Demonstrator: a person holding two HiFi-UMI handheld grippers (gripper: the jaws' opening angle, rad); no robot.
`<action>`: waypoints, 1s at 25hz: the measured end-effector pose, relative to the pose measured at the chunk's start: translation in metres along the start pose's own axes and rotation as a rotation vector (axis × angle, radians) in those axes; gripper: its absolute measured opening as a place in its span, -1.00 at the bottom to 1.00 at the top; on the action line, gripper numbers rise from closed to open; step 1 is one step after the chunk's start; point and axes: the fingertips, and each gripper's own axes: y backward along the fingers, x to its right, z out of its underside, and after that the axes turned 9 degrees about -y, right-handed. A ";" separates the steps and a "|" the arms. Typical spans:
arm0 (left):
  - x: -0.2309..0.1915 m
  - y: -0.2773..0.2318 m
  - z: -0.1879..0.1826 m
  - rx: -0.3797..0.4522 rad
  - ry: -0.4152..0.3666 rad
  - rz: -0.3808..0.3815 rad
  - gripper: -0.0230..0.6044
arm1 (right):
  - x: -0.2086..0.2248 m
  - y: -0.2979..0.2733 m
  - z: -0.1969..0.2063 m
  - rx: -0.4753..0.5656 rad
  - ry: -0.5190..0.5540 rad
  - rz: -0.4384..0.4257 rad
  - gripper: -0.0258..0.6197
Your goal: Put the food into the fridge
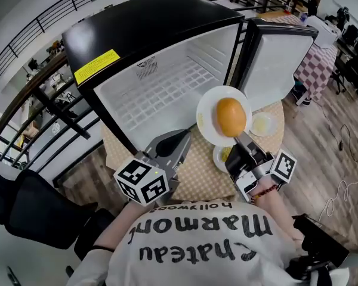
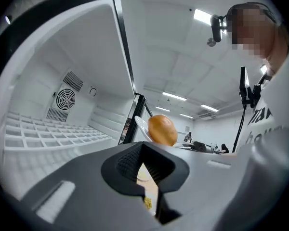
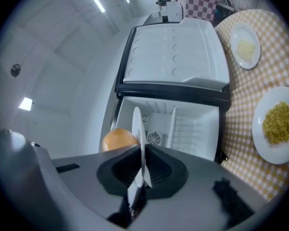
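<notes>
Head view first: the little fridge (image 1: 167,88) sits on the checkered table (image 1: 203,174) with its door (image 1: 274,58) swung wide, and the inside looks bare. The right tongs (image 1: 241,140) are clamped on the near rim of a white plate (image 1: 210,115), held in the air just in front of the opening. On it is one round orange thing (image 1: 231,116), maybe an orange or a glazed bun, I honestly can't tell. The left tongs (image 1: 170,148) are low by the fridge mouth. Two more plates wait on the table: one with yellow crumbly stuff (image 1: 219,157), half hidden under the lifted plate, and one with something pale (image 1: 264,124).

Left gripper view: the jaws have a narrow gap with nothing in it, so that side is free. The shelf grid and back fan are clear, and the plate floats off to the right.

Right gripper view: the plate runs edge-on straight down between the pads, pinched tight. The orange thing sits on one face, with the open fridge right behind.

My take on handling: the plate is stiff, glazed and breakable, so probably a bit slick in the pads. With just a rim grip, the weight hangs out front like a lever. The round food sits loose and would roll with any tilt, so keep it level. The rim is really the only spot to grab.
</notes>
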 end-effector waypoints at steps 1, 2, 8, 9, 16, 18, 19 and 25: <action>-0.003 -0.005 0.002 -0.003 0.004 0.010 -0.91 | 0.003 -0.003 -0.003 0.013 -0.006 0.005 -0.83; -0.006 -0.009 0.005 -0.006 0.008 0.018 -0.91 | 0.006 -0.007 -0.007 0.025 -0.011 0.012 -0.83; -0.019 -0.031 0.031 -0.046 0.037 0.034 -0.91 | 0.024 -0.030 -0.029 0.060 -0.016 0.078 -0.83; -0.023 -0.033 0.033 -0.047 0.045 0.031 -0.91 | 0.027 -0.035 -0.030 0.060 -0.017 0.087 -0.83; -0.042 -0.044 0.029 -0.024 0.060 -0.013 -0.91 | 0.046 -0.060 -0.045 0.023 -0.060 0.165 -0.83; -0.045 -0.047 0.027 -0.016 0.066 -0.038 -0.91 | 0.052 -0.067 -0.048 -0.005 -0.074 0.196 -0.83; -0.046 -0.049 0.028 -0.015 0.074 -0.050 -0.91 | 0.055 -0.070 -0.049 -0.020 -0.080 0.210 -0.83; -0.061 -0.051 0.037 -0.011 0.135 -0.107 -0.91 | 0.073 -0.097 -0.053 -0.057 -0.137 0.265 -0.83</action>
